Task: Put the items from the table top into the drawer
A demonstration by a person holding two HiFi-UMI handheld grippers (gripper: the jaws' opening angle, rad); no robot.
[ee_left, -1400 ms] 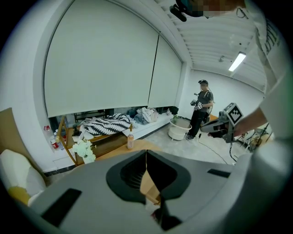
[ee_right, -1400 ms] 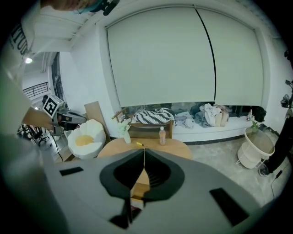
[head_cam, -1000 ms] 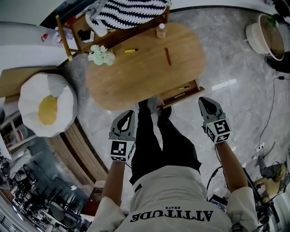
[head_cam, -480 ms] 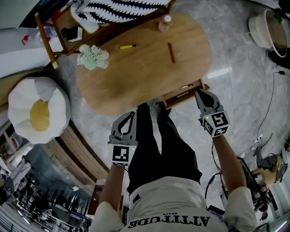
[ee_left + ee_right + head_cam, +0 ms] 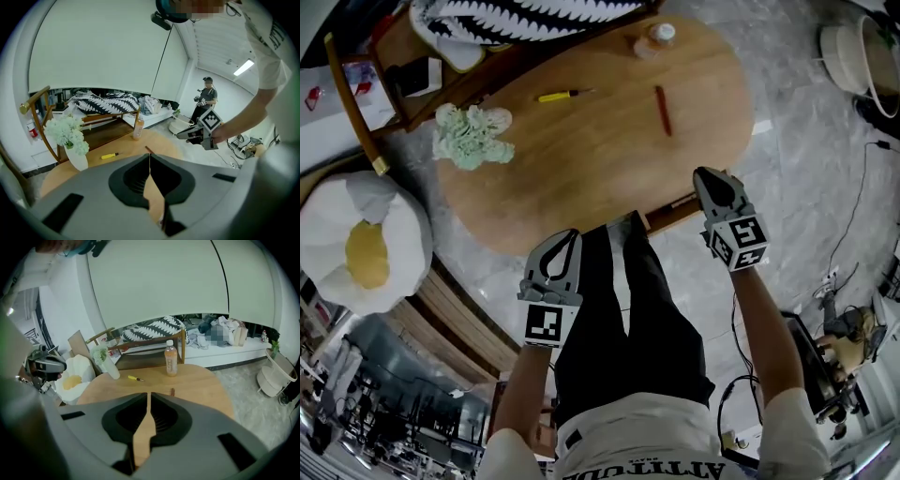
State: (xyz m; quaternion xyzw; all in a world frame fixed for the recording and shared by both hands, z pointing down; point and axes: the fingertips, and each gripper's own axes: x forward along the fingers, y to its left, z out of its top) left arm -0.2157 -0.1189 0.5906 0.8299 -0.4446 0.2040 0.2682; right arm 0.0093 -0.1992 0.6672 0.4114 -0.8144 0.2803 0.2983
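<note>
On the oval wooden table [image 5: 581, 159] lie a yellow screwdriver [image 5: 555, 95] and a thin red-brown stick [image 5: 662, 111]. A small bottle [image 5: 656, 37] stands at the far edge. The screwdriver [image 5: 136, 378], stick [image 5: 172, 392] and bottle [image 5: 171, 361] also show ahead of the right jaws. My right gripper [image 5: 710, 178] is shut and empty, over the table's near edge beside the pulled-out drawer [image 5: 670, 214]. My left gripper [image 5: 565, 239] is shut and empty, just short of the near edge. Its own view shows the screwdriver [image 5: 109, 155] and the stick [image 5: 148, 150].
A white vase of pale flowers [image 5: 471, 134] stands on the table's left part. A wooden rack with a striped blanket [image 5: 525, 14] stands behind the table. An egg-shaped cushion [image 5: 361, 244] lies at the left. The person's legs [image 5: 619, 309] are between the grippers.
Both grippers have come down and forward toward the table. The right one now covers part of the drawer. Both stayed shut.
</note>
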